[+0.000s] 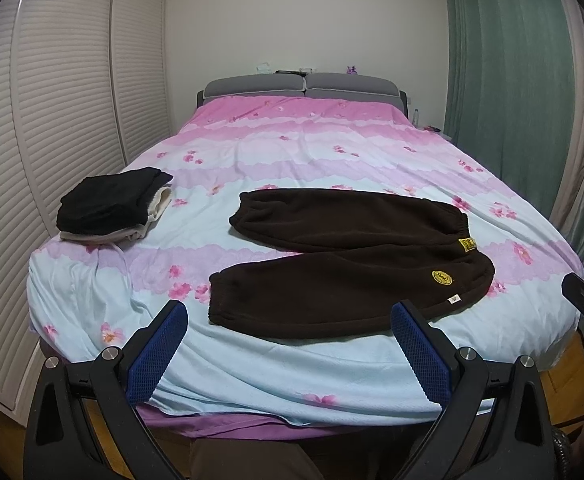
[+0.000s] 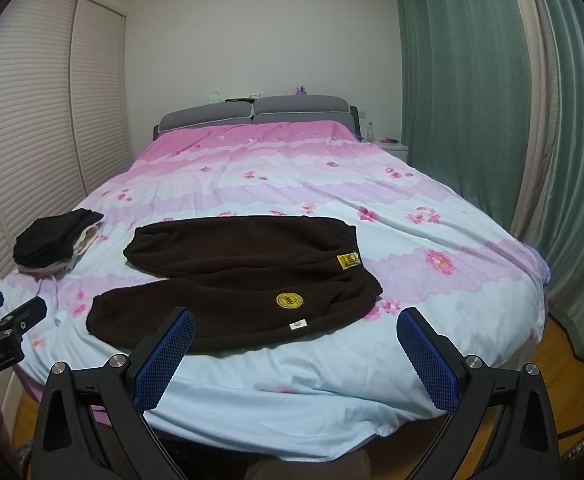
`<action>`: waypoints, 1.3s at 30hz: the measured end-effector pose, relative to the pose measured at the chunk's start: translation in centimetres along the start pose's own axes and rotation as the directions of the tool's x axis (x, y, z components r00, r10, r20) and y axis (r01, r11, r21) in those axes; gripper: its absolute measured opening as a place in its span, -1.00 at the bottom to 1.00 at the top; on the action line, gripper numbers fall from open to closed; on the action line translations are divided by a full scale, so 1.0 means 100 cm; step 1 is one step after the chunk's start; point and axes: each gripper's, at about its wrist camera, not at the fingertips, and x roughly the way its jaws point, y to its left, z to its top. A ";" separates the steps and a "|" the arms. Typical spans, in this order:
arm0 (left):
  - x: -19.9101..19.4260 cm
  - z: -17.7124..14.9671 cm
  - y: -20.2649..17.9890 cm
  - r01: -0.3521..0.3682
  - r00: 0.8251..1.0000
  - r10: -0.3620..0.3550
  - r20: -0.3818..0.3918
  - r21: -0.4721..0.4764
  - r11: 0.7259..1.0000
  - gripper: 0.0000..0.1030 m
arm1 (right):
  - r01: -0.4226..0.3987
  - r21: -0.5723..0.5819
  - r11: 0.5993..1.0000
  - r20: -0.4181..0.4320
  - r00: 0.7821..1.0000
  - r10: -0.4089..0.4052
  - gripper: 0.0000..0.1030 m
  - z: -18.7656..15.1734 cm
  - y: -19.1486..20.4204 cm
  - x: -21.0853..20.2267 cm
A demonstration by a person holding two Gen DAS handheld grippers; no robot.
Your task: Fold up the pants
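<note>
Dark brown fleece pants lie flat on the bed, waistband to the right, both legs pointing left, with yellow patches near the waist. They also show in the right wrist view. My left gripper is open and empty, held off the bed's near edge in front of the nearer leg. My right gripper is open and empty, off the near edge by the waist end. Neither touches the pants.
A stack of folded clothes, black on cream, sits at the bed's left side. The bed has a pink and blue floral cover. Louvred wardrobe doors stand left, green curtains right, a nightstand at the far right.
</note>
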 end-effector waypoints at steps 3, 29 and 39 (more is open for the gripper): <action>-0.001 0.000 -0.001 0.003 1.000 -0.003 -0.001 -0.002 1.000 1.00 | -0.003 -0.001 1.000 -0.003 1.000 0.003 0.99 0.001 0.001 -0.001; 0.001 0.002 -0.002 -0.004 1.000 0.004 0.003 0.007 1.000 1.00 | 0.003 -0.014 1.000 -0.013 1.000 -0.003 0.99 0.002 -0.004 0.006; 0.012 -0.007 -0.006 0.001 1.000 -0.001 -0.028 0.020 1.000 1.00 | -0.001 -0.007 1.000 -0.016 1.000 0.001 0.99 0.003 -0.011 0.013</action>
